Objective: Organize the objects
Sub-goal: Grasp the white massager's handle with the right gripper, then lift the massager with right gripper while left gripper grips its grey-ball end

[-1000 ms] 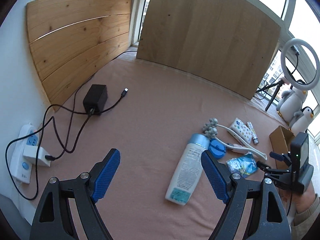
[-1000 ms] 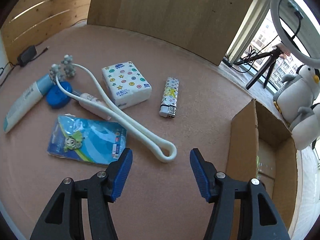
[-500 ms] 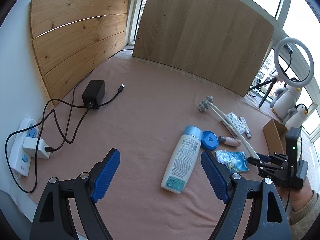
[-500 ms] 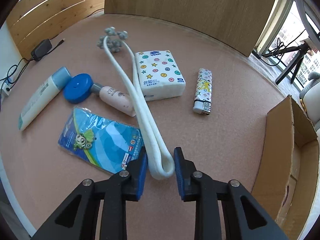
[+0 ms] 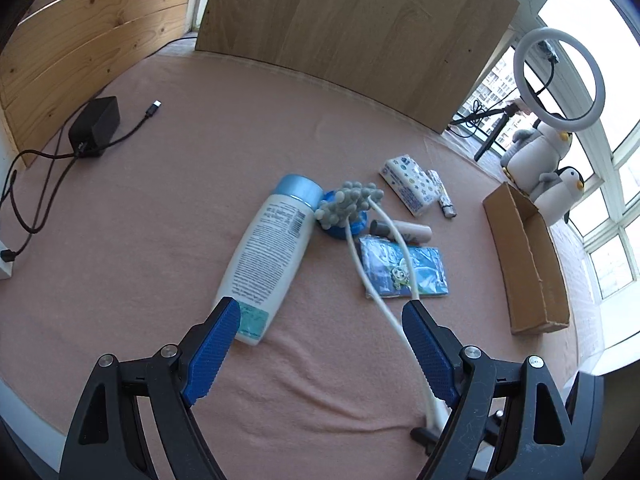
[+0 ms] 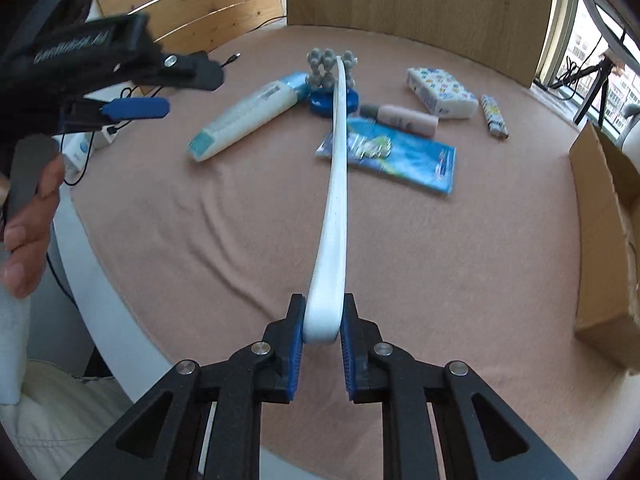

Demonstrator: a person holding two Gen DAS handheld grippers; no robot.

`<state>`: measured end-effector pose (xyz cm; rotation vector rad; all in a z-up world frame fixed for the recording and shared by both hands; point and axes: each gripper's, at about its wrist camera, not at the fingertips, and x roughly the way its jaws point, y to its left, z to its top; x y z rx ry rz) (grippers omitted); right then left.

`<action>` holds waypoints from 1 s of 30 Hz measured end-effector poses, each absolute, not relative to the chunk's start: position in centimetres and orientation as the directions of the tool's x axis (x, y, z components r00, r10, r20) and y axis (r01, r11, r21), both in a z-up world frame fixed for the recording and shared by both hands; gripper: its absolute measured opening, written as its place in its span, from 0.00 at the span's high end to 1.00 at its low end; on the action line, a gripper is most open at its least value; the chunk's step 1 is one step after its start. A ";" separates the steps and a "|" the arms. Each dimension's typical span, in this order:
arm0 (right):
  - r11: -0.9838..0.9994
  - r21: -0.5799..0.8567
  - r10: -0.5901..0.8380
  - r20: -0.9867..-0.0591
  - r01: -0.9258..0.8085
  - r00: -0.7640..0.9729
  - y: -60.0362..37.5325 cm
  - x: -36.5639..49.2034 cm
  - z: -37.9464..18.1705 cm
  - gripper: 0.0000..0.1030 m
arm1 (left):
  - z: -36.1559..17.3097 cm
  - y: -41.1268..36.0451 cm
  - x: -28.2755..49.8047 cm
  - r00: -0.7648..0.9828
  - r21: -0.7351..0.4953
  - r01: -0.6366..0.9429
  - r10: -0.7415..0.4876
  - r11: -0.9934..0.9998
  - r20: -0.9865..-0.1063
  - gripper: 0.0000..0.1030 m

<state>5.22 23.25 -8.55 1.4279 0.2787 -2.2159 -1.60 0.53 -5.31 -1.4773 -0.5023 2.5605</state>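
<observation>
Massager (image 6: 335, 184), a long white looped handle with grey balls at its far end, is pinched by the right tool (image 6: 322, 334) above the table (image 6: 500, 264), reaching over the blue packet (image 6: 400, 156). In the left wrist view the handle's near end is hidden behind the spread left tool (image 5: 320, 344). Open cloth lies between packet and cardboard box (image 6: 600, 216).

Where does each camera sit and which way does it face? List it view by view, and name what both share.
Left wrist: on the left gripper, open above the table's near edge, looking over the white bottle toward the cardboard box.
Right wrist: on the right gripper, shut on the white massager by its loop end, facing along it; the person's left hand shows.
Shared: bottle, massager, blue packet, tissue pack, box.
</observation>
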 end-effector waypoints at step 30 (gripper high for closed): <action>-0.875 0.081 -0.336 -0.811 0.476 -0.479 23.5 8.4 -7.0 0.86 | -1.4 8.7 -6.2 -0.542 -0.201 -0.146 0.248 -0.969 -0.803 0.89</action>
